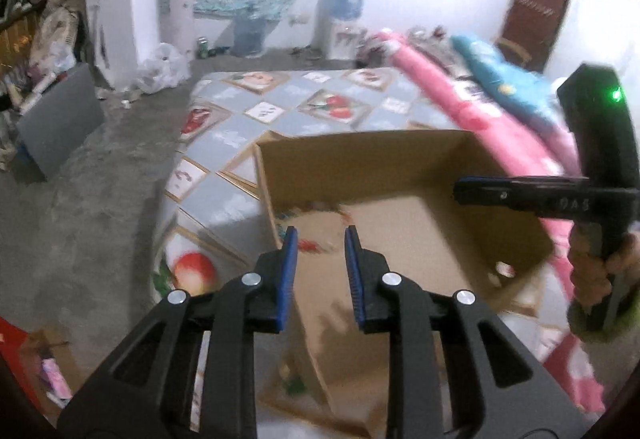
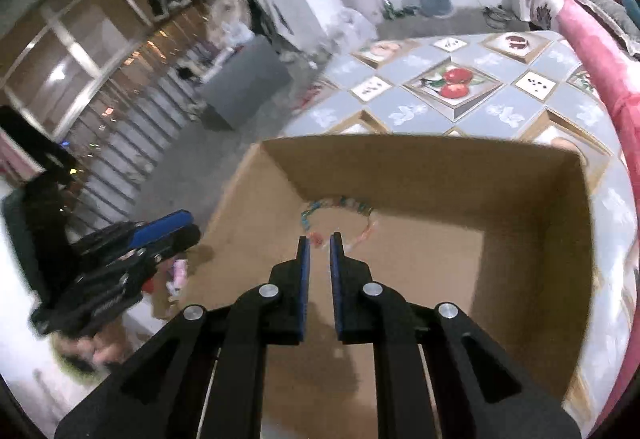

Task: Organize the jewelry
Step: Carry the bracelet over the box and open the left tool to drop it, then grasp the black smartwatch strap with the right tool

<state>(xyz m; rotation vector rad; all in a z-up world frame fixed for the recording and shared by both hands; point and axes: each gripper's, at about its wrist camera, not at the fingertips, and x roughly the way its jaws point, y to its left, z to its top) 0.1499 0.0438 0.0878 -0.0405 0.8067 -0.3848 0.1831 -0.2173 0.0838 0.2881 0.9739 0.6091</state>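
An open cardboard box [image 2: 440, 167] stands on a bed with a patterned cover [image 2: 452, 87]. A colourful beaded necklace [image 2: 340, 205] lies on the box floor near the far wall. My right gripper [image 2: 319, 239] hovers over the box, just in front of the necklace, open with a narrow gap and empty. My left gripper [image 1: 321, 235] is open and empty above the box's left rim [image 1: 264, 191]; bits of the necklace [image 1: 316, 207] show just past its tips. The right gripper [image 1: 464, 191] shows at the right edge of the left wrist view. The left gripper [image 2: 188, 225] shows at the left of the right wrist view.
Rolled pink bedding [image 1: 460, 107] and a blue cushion [image 1: 504, 75] lie along the bed's right side. The bare concrete floor [image 1: 100, 179] lies left of the bed, with a grey box [image 1: 60, 123], bags and clutter. A water dispenser [image 1: 344, 15] stands at the far wall.
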